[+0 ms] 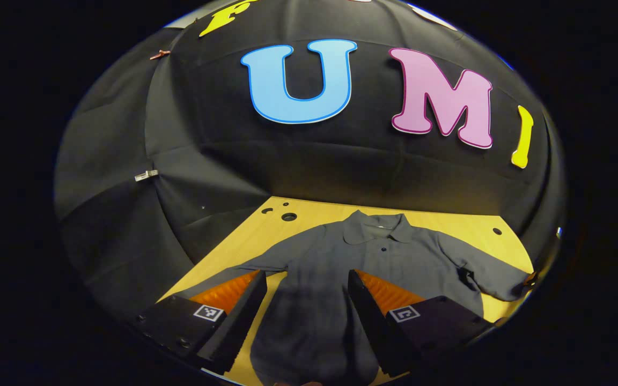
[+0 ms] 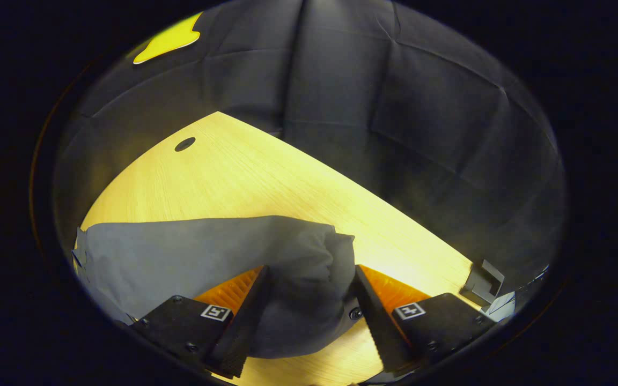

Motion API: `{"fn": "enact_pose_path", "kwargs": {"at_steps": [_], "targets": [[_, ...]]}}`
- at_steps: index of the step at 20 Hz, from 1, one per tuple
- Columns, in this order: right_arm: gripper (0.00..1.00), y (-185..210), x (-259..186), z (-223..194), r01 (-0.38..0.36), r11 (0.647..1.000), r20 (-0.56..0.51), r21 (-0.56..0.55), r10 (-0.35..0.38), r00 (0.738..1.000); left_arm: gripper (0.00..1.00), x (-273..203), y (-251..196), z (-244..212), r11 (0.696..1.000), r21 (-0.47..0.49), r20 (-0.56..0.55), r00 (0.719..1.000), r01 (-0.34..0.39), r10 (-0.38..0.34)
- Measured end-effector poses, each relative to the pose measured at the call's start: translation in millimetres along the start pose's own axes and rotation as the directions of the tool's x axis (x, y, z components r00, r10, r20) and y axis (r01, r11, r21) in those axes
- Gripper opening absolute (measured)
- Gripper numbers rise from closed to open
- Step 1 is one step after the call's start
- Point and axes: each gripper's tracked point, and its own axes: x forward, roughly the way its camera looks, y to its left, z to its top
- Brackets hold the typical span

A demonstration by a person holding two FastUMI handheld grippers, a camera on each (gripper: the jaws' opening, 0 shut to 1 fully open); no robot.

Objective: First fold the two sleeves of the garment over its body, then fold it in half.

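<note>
Lying flat and face up on the wooden table point(image 1: 244, 236), a grey polo shirt point(image 1: 373, 257), collar toward the far wall, both sleeves spread out to the sides. Nothing folded yet, so looking like the very start: first sleeve fold coming up.

Hovering over the shirt's lower body in the left gripper view, the left gripper point(image 1: 306, 308), jaws standing wide apart, nothing between the pads but the cloth lying below them.

Closing in on a sleeve end in the right gripper view, the right gripper point(image 2: 309, 316), jaws wide, straddling the rounded cuff of the sleeve point(image 2: 207, 252) without pinching it. Hard to say whether the fingertips are touching the fabric or hanging just above.

Calling next, by the look of it, for the right jaws to nip the cuff, lift, and carry it inward across the chest.

Reading no brand or tag on the shirt. Showing only small black-and-white square markers on the gripper bodies, no legible words.
</note>
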Motion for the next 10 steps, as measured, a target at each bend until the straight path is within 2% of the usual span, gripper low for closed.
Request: {"fn": "enact_pose_path", "kwargs": {"at_steps": [2,3,6,7,9,10], "targets": [[0.89,8,-2,1,-0.02,1.0,0.003,-0.025,0.02,1.0,0.96,2,-7,3,1.0,0.011,0.009,1.0,0.011,-0.011],[0.76,13,-1,3,-0.039,0.999,0.003,-0.037,0.039,0.999,0.96,3,-10,5,1.0,0.02,0.011,1.0,0.014,-0.014],[0.5,20,-2,2,-0.068,0.994,-0.015,-0.09,0.067,0.998,0.96,2,-13,3,0.999,0.024,0.005,1.0,0.026,-0.026],[0.5,26,2,-1,-0.099,0.991,-0.026,-0.09,0.097,0.995,0.96,1,-12,3,0.999,0.025,0.002,1.0,0.023,-0.023],[0.25,33,0,3,-0.114,0.989,-0.027,-0.093,0.112,0.993,0.96,1,-11,4,1.0,0.021,0.005,1.0,0.017,-0.017],[0.18,35,2,5,-0.109,0.99,-0.017,-0.092,0.108,0.994,0.96,0,-10,2,1.0,0.017,0.004,1.0,0.014,-0.015]]}}
